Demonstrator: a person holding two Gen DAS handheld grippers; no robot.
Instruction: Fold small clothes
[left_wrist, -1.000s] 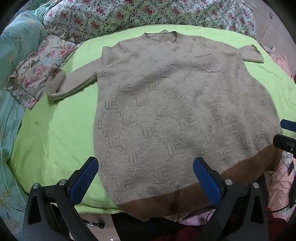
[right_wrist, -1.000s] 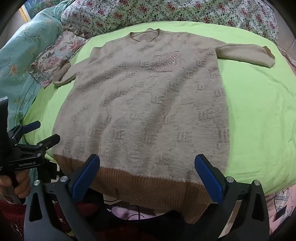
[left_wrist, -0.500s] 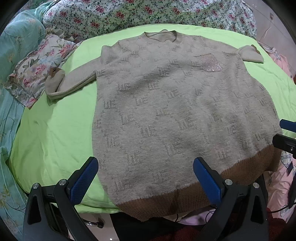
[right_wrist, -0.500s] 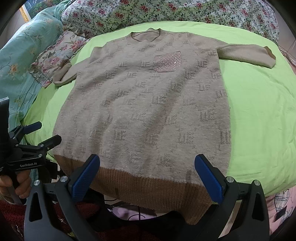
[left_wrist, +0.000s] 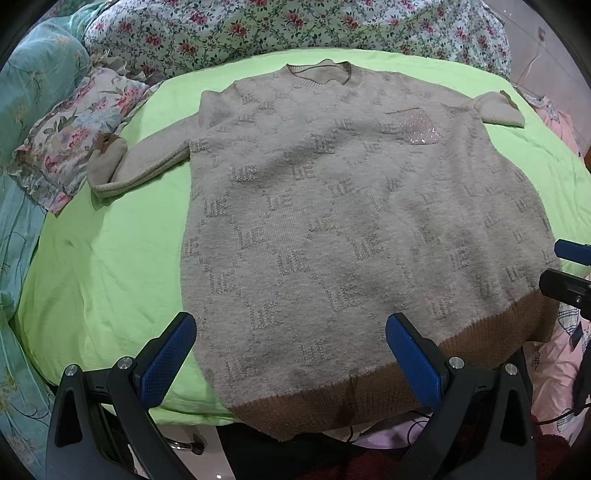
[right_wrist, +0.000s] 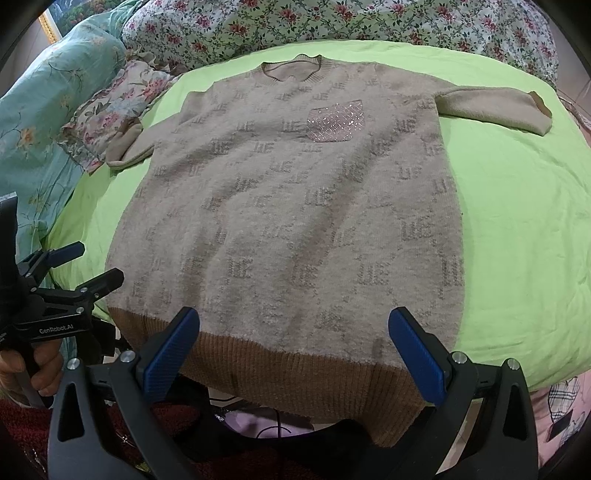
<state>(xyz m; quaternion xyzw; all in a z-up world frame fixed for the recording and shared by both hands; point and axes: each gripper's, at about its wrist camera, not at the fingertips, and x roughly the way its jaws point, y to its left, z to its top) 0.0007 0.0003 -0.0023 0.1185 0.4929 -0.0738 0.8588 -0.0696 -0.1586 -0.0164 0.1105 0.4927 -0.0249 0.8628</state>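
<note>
sweater (left_wrist: 351, 229) of soft, fuzzy beige knit lies flat and face up on a bed covered with a smooth lime-green sheet (left_wrist: 110, 266), neckline at the far end and hem at the near edge. a repeating grey block-letter motif is woven across the whole front. the round collar (right_wrist: 295, 70) is ribbed, and a small squarish chest pocket (right_wrist: 335, 120) glitters with pinkish sequins. the hem band (right_wrist: 288, 369) is a darker tan rib knit and droops slightly over the bed's near edge. one short sleeve (left_wrist: 144, 166) reaches out to the side with its end curled back on itself, touching a frilled floral pillow (left_wrist: 74, 129); the other sleeve (right_wrist: 495, 109) lies straight on the sheet, showing a tan cuff lining. a rumpled flower-print quilt (right_wrist: 332, 26) is heaped behind the collar.

the left hand-held gripper (left_wrist: 290, 347) hovers over the near corner of the garment, its jaws spread wide, holding nothing; its flat fingers carry blue pads (left_wrist: 168, 360) with a fine dotted texture. the right hand-held gripper (right_wrist: 293, 349) sits above the hem band, likewise wide apart and empty. in the right wrist view the left tool's black frame shows at the lower left, held by a person's hand (right_wrist: 37, 373).
</note>
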